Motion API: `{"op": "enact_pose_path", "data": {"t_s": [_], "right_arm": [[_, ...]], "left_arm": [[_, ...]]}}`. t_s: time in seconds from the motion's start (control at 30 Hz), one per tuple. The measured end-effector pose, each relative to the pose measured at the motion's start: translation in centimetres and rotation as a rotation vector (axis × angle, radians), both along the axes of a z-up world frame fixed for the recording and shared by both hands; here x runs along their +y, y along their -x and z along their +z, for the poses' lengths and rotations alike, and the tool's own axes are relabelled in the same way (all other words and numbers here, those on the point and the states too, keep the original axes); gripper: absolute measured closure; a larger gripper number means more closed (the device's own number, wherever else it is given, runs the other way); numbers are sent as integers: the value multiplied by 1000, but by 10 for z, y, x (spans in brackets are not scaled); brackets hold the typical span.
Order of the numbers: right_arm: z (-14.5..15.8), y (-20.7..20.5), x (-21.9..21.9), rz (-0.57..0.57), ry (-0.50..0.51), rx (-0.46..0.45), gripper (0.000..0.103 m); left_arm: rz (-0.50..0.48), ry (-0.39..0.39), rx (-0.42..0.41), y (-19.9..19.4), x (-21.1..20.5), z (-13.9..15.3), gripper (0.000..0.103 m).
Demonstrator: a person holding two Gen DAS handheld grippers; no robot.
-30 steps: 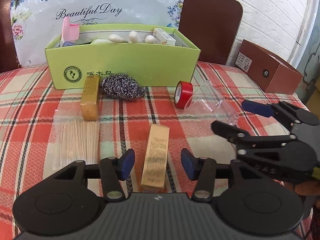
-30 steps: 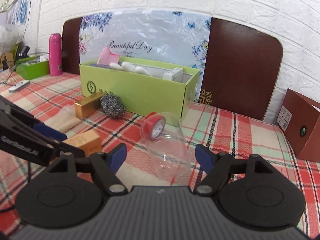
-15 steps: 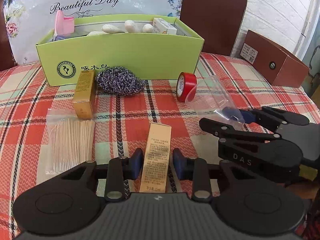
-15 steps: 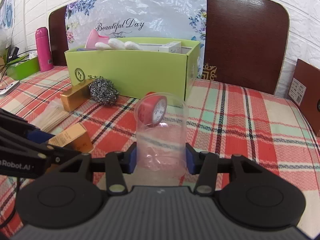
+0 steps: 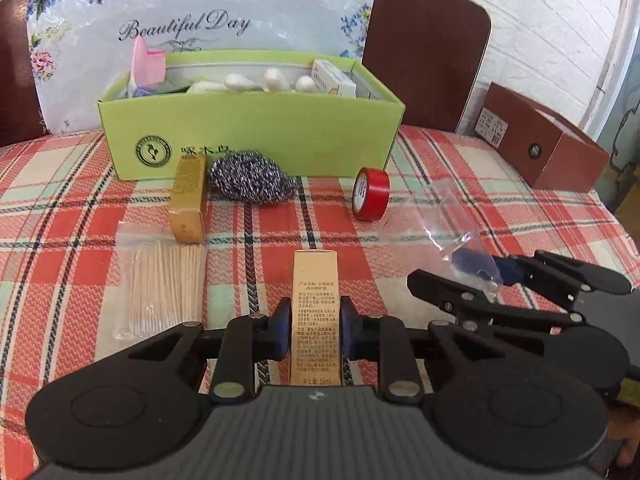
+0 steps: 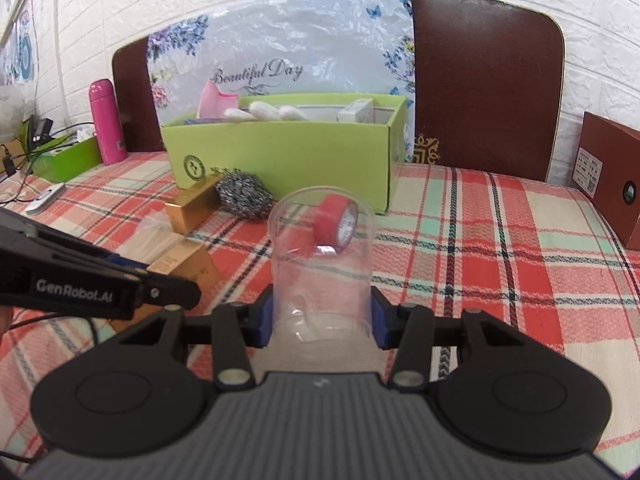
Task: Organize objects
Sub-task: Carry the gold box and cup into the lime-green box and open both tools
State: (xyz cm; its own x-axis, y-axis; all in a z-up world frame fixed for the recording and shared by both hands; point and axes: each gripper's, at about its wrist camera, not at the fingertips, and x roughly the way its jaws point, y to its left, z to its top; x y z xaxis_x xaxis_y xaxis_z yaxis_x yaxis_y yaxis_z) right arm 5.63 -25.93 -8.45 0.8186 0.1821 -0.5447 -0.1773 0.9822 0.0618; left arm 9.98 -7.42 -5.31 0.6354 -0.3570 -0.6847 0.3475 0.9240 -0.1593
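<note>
- Plaid tablecloth under both tools.
- Left gripper, jaws just closed, clamps a slim gold box lying between its pads.
- Right gripper, narrowed likewise, pinches a clear plastic cup.
- Beyond both: red tape roll, then green organizer box.

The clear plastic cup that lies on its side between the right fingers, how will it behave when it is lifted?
The clear plastic cup looks thin-walled, so it probably weighs little and may buckle if the right gripper squeezes harder. Its smooth round wall could slip or turn against the blue fingers. Set down on its side again, it would likely roll.
</note>
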Motion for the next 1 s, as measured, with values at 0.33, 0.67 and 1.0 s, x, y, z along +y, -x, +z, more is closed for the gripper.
{"op": "enact_pose_path", "data": {"t_s": [0.33,0.67,1.0], "right_arm": [[42,6,10,47,-48,-110,58],[82,-39,20,68,-22,-235,58],[97,-125,35,39,13,-317,58]], "left_arm": [[12,69,-103,-1,22,47,78],[63,97,-206,-42,41,93,78],[129,122,-216,-131,45,110,78]]}}
